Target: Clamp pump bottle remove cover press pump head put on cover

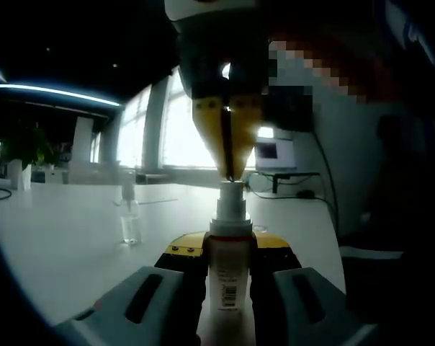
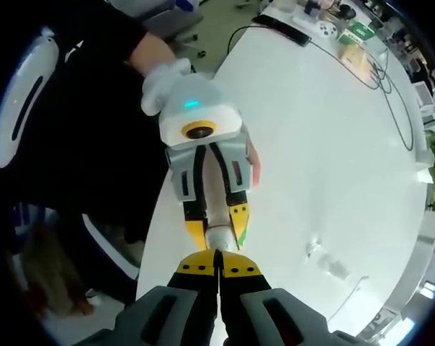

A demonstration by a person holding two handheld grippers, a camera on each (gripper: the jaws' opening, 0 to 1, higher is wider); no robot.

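Left gripper view: left gripper [image 1: 228,263] clamps the pump bottle [image 1: 226,277] upright; right gripper [image 1: 228,173], jaws pressed together, touches its pump head [image 1: 230,196] from above. Farther off on the white table [image 1: 59,238] (well apart) stands the clear cover [image 1: 129,216].

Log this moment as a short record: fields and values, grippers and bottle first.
left gripper: shut on the pump bottle, held upright
right gripper: jaws together, tips on the pump head from above
cover: clear cap standing apart on the white table
table background: monitor, cables
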